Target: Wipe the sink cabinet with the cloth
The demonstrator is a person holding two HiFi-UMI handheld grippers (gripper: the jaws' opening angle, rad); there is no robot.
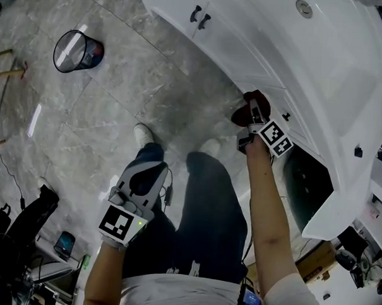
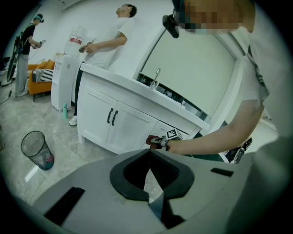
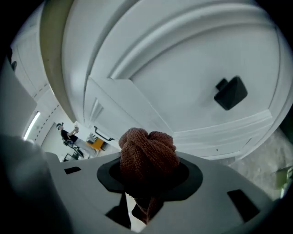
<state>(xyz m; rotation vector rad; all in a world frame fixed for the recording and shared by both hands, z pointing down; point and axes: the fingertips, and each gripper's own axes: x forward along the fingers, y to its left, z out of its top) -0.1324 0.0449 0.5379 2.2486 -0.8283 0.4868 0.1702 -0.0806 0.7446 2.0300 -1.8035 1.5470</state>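
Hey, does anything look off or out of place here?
Only one thing: beside the right claw, a sink cabinet compartment gapes dark, seemingly open. The cloth sits bunched in that claw; nothing looks spilled.

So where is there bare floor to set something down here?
The widest bare tile lies between the wire bin and the cabinet doors, running down to the person's shoes. Crowded: the black gear at lower left, and the clutter by the open cabinet, near the right hand-held gripper clamping the cloth.
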